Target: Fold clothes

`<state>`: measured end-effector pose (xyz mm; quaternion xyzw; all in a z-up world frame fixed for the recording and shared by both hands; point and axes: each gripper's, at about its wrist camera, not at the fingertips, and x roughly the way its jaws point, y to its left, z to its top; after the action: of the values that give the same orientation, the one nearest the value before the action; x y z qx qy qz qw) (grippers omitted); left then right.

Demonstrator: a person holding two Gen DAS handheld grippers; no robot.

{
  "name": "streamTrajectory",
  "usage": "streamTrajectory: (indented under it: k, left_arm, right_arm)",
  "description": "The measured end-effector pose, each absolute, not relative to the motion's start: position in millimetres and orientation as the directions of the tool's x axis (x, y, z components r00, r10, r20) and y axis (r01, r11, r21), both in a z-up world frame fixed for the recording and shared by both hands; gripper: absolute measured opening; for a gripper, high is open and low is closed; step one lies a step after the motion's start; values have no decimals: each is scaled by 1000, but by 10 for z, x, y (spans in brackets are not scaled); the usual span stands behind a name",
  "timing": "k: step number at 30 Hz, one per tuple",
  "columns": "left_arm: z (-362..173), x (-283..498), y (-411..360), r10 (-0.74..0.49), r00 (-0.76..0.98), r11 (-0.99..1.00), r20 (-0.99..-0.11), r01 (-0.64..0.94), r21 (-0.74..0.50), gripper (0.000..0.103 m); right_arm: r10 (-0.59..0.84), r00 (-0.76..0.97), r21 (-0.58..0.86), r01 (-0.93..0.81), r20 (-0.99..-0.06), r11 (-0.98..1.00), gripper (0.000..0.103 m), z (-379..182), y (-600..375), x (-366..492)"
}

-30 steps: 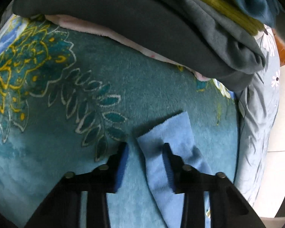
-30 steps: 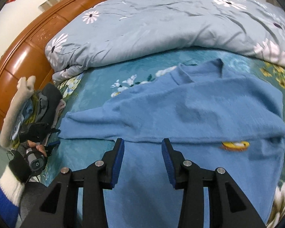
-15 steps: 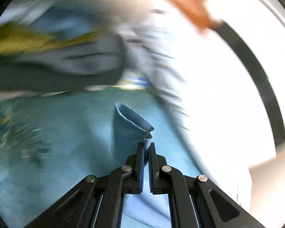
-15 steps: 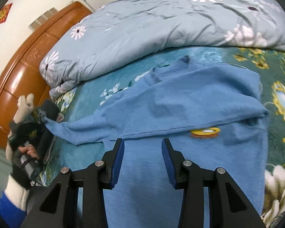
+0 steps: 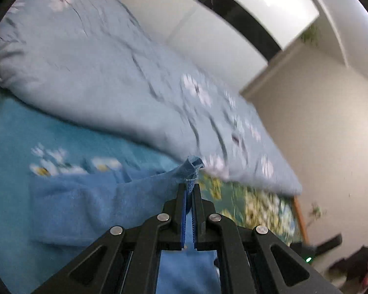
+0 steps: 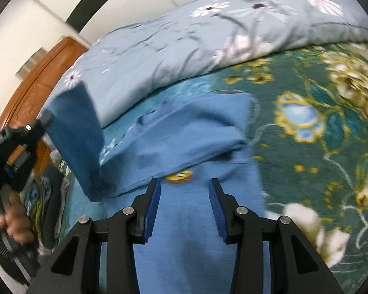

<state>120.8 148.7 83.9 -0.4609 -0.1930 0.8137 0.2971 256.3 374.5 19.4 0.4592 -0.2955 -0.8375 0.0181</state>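
My left jaws (image 5: 189,191) have just clamped onto the cuff (image 5: 192,165) of the blue sweater (image 6: 184,132) and pinch it tight. A second ago the sleeve (image 6: 73,137) lay flat beside them; now it hangs lifted off the bed (image 6: 306,147), swung toward the body. My right jaws (image 6: 184,208) stand spread, empty, over the sweater's lower half. I judge the sleeve fold is under way: next, lay the sleeve across the chest.

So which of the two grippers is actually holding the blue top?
The left gripper: it is shut on the sleeve of the blue top; the right gripper hovers open.
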Motion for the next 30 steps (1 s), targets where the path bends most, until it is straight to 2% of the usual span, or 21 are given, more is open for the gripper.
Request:
streamTrajectory:
  k: [5,9,10,16,18,21,24,26,30]
  left_arm:
    - [458,1372,1860,630,-272,-775,-727,-279,-567,4]
    - [227,1434,1878,616,-213,-784,-758,-256,-565,7]
    - [211,1454,1850,614,-207,-786,-762,-252,-565,12]
    - [321,1447,1442,633,-221,-772,-742,-244,-587,58]
    - [342,1451,1248,620,-250,-783,-744,-245,-571,59]
    - [287,1441,854,464,-330,-886,-822,-181,-427,61]
    - [96,1399,460,320,-337,-946,-886,-64,-317,61]
    - [-67,1361,219,268,-297,-954,-916,52,-296,61]
    - [-287,1325,-17,308,-255,-917,-917,179,-357,61]
  right_arm:
    - [-282,-567,508,-290,-774,-811,42,102,3898,2685]
    - [-279,-556,507,-309,-783,-805,42,40,3955,2734]
    - [-282,-555,508,-307,-783,-805,42,36,3950,2723]
    - [-320,-566,536,-267,-760,-800,42,73,3863,2541]
    - [-353,-563,560,-248,-747,-791,42,83,3805,2413]
    - [-413,-543,598,-218,-731,-771,42,29,3695,2236]
    - [-430,-506,592,-216,-748,-776,42,-92,3579,2095]
    - [-431,-484,586,-229,-761,-778,42,-191,3524,2026]
    - [-441,-466,597,-267,-767,-756,42,-357,3501,1937]
